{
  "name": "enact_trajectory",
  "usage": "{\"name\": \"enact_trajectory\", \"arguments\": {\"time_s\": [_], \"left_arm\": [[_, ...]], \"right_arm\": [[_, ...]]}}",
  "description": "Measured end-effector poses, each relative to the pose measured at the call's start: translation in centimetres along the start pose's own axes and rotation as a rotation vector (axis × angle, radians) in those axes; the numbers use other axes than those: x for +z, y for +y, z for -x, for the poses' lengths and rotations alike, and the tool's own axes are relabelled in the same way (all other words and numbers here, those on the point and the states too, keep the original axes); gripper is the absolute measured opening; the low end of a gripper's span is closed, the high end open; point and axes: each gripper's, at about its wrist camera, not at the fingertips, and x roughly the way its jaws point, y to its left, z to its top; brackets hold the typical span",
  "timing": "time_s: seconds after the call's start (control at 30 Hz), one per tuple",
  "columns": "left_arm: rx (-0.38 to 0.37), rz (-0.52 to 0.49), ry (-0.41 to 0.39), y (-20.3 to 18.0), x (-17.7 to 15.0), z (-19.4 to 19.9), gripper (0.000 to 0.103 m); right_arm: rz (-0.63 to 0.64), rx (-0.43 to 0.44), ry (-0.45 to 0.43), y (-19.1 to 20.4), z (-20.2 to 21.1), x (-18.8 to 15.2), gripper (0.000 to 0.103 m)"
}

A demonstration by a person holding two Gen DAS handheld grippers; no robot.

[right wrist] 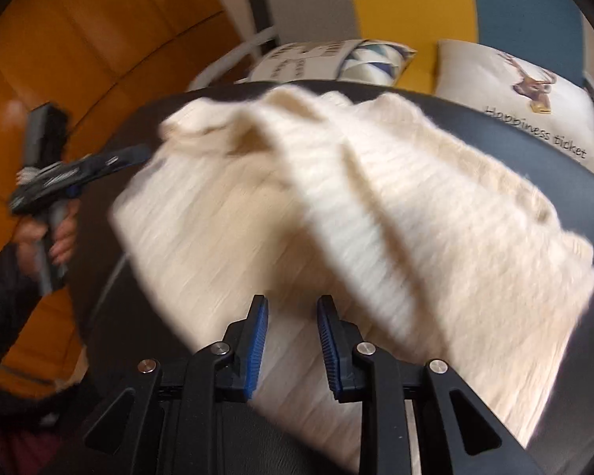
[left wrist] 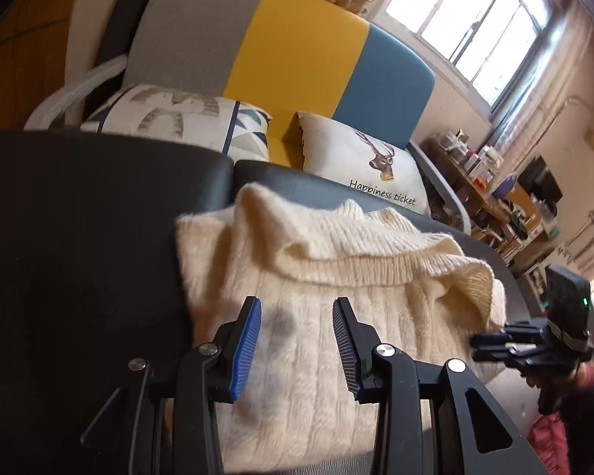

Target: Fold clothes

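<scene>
**Ana:** Two grippers, neither holding anything. Taking the sweater (left wrist: 328, 304) as the landmark and going left to right: bare black seat (left wrist: 79, 245) lies left of it, then the left gripper (left wrist: 297, 344) hangs over its near part with its jaws apart and only knit showing between them.

**Ben:** And the right gripper (right wrist: 291, 340)?

**Ana:** Over the sweater's near edge, jaws a little apart, nothing pinched. From the left camera it shows just beside the sweater's right edge.

**Ben:** Where does the sweater sit?

**Ana:** Flat on the black seat, partly folded, with a thick ribbed band rolled across its far side. Behind it stand two cushions: the patterned cushion (left wrist: 186, 118) on the left, the deer cushion (left wrist: 360, 158) on the right.

**Ben:** What could go wrong?

**Ana:** I reckon that loose band could unroll if either gripper drags across it. A shallow pinch might lift only the top layer, so the fold underneath slides askew. The right view is blurred, so a fast grab there could miss the edge altogether.
</scene>
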Motion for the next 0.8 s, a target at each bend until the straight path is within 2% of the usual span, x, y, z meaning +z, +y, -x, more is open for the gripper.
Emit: {"name": "enact_trajectory", "arguments": {"time_s": [0.17,0.27,0.33,0.43,0.57,0.67,0.73,0.8], "left_arm": [[0.070,-0.060,0.154,-0.8,-1.7,-3.4,0.037],[0.074,-0.071,0.159,-1.0,-3.2,-2.9,0.037],[0.053,-0.039,0.169,-0.6,-4.0,-2.1,0.037],[0.040,-0.019,0.186,-0.3,-5.6,-0.7,0.037],[0.036,0.020,0.199,-0.4,-8.0,1.6,0.037],[0.024,0.048,0.195,-0.2,-9.1,3.3,0.037],[-0.034,0.107,0.174,0.3,-8.9,4.6,0.037],[-0.115,0.178,0.144,0.8,-8.2,6.0,0.040]], "right_arm": [[-0.069,0.037,0.020,-0.7,-1.0,-0.4,0.023],[-0.082,0.080,0.070,-0.3,-1.5,-2.7,0.023],[-0.085,0.096,0.041,-0.1,-0.9,-4.2,0.023],[-0.159,0.162,0.042,-0.3,-0.2,-5.8,0.022],[-0.105,0.159,0.080,2.0,0.5,-7.9,0.022],[-0.082,0.154,0.073,3.1,2.4,-8.9,0.022],[-0.056,0.159,-0.017,3.2,6.0,-9.2,0.022],[-0.018,0.060,-0.105,2.9,9.7,-9.6,0.025]]}}
